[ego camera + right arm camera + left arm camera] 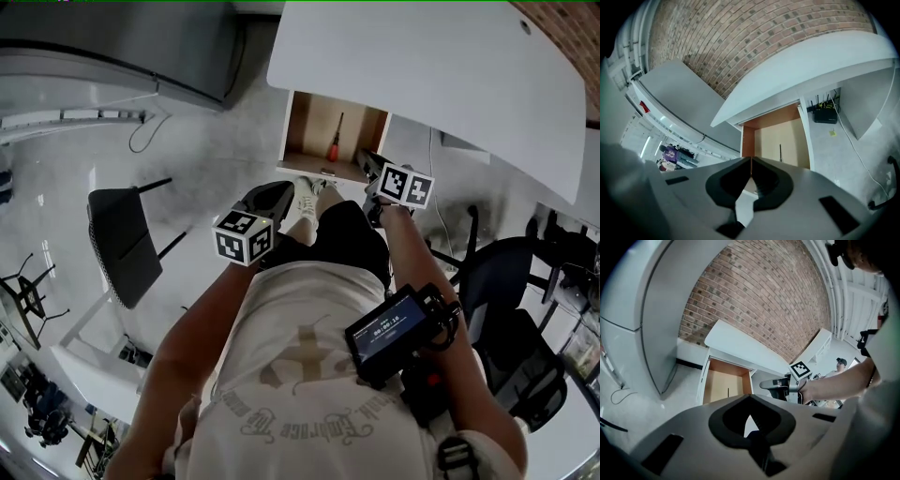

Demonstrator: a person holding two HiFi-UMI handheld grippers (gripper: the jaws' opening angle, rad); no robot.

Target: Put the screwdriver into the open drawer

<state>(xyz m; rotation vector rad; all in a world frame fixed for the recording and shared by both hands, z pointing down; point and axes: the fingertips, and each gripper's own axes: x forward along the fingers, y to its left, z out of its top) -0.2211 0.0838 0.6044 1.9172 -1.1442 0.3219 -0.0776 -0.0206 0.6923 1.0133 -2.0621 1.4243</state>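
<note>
The white tabletop (441,75) stands against the brick wall. Under its edge the wooden drawer (305,127) is pulled out and open.

Both grippers hang in the air in front of the drawer, well clear of it. The left gripper (750,398) has its jaws pressed together with nothing between them. The right gripper (751,161) is the same, its tips meeting on empty air.

The screwdriver (335,139) already lies flat on the drawer floor, with its orange handle toward the front and its thin dark shaft pointing to the back. The task therefore looks done.

It should be light and stiff, with no give under a squeeze. The shaft is narrow, likely smooth metal, and could slip or roll between the pads. The thicker handle is the better place to take hold, gripped across its middle so the tool stays level.
</note>
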